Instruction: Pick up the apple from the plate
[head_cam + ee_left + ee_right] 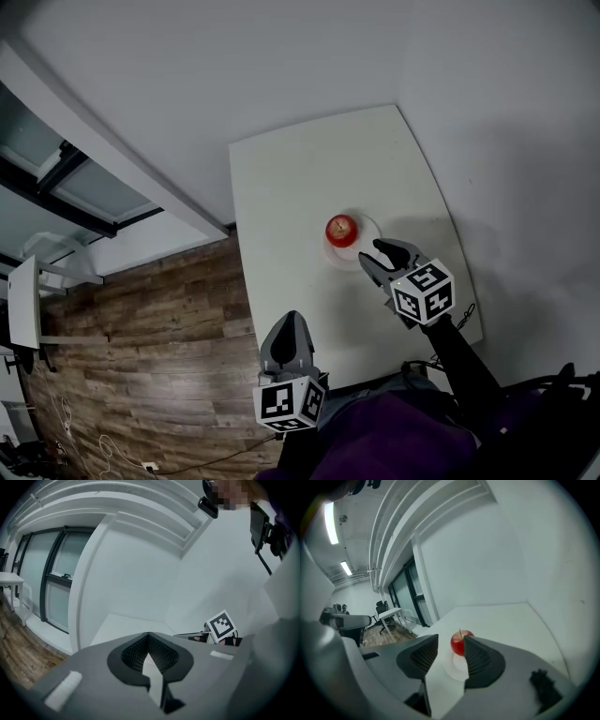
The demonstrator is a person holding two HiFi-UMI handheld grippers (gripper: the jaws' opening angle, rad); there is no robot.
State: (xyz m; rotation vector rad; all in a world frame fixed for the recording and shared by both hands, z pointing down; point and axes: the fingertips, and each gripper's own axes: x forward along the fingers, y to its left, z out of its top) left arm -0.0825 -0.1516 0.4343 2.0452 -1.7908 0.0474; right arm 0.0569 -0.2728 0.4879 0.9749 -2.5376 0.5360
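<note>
Sitting on a plate [339, 256] on the table [300, 178], the apple [341, 229] is just past the right gripper [371, 255], whose fingers are apart. The left gripper [292, 317], fingers together, hangs at the table's near edge, beside wood floor [169, 328].

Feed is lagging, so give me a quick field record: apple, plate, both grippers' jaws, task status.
apple: red round apple, stem up, sitting on the plate
plate: small white round plate, on the white table
right gripper: jaws apart, tips at the plate's rim, aimed at the apple, not touching it
left gripper: jaws together, empty, by the table's near corner, away from the plate
status: apple not yet picked up
</note>
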